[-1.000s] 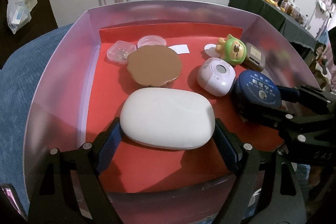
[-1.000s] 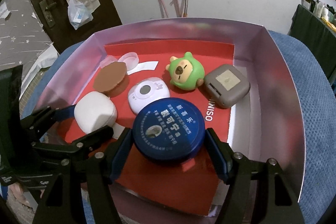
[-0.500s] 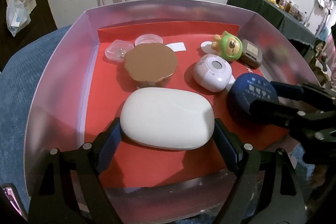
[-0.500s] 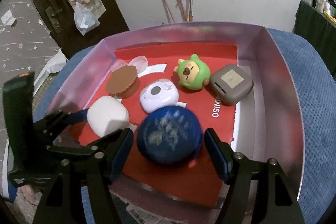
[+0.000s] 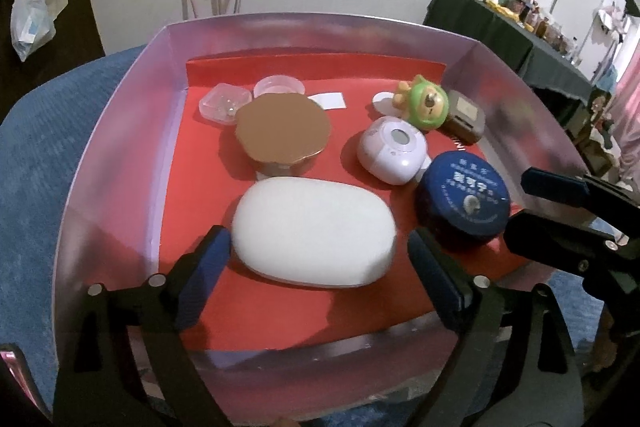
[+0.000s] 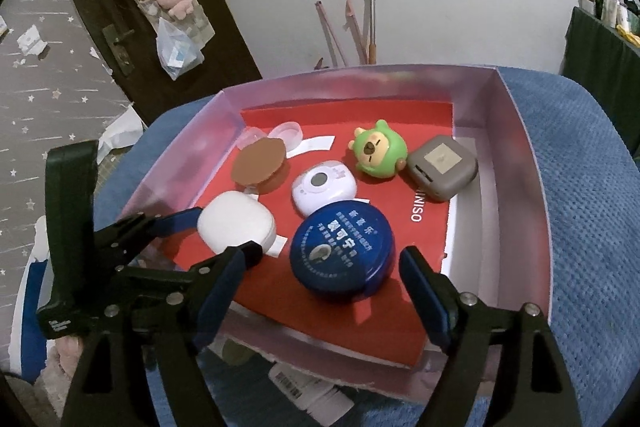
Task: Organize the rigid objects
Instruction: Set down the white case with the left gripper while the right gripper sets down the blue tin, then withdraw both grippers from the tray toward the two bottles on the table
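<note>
Clear cases [image 5: 224, 103] half hidden behind brown lid [image 5: 284, 133]. Left gripper [image 5: 314, 259] fingers now released from white case [image 5: 314, 231]; right gripper [image 6: 324, 267] spread, blue tin [image 6: 342, 251] dropped free.

blue textured surface [image 6: 592, 227], pink box [image 6: 532, 187] on it

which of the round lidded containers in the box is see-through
The small clear round container at the back, behind the brown-lidded tub; the blue tin is opaque.

Tin [image 5: 464, 201] right of case [image 5: 314, 231], in box [image 5: 116, 163].
</note>
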